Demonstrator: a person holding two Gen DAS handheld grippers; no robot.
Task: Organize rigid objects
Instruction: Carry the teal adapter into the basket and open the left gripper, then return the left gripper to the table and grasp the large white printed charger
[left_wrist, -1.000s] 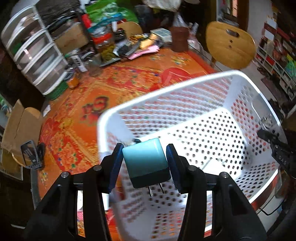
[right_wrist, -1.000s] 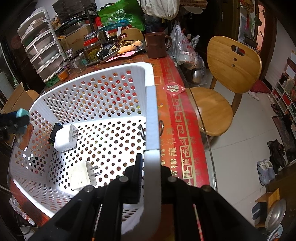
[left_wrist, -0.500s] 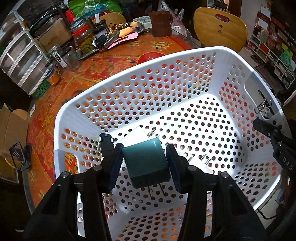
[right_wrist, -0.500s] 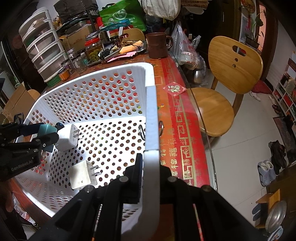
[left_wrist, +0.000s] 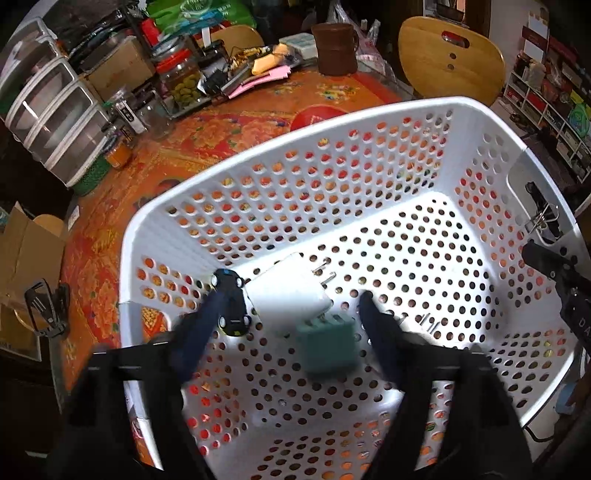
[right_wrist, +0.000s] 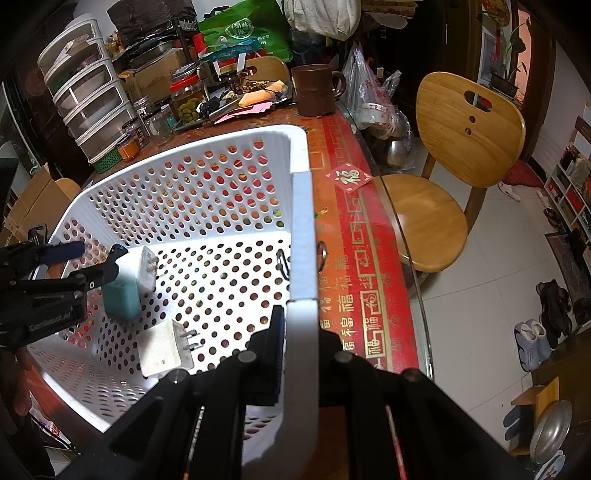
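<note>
A white perforated basket stands on the orange table. My left gripper hangs inside it with its jaws opening. The teal charger sits loose between the blurred fingers, touching neither pad, prongs toward the far wall. Just beyond it lie a white charger and a small black toy car. In the right wrist view a second white charger lies nearer, beside the teal charger. My right gripper is shut on the basket's rim.
A metal binder clip hangs on the basket's right wall. At the table's back stand jars, a brown mug and plastic drawers. A wooden chair stands beside the table edge.
My left gripper sank into the basket, then its jaws spread and let go of the teal charger, which now sits lower between them. The right gripper kept still on the rim.
</note>
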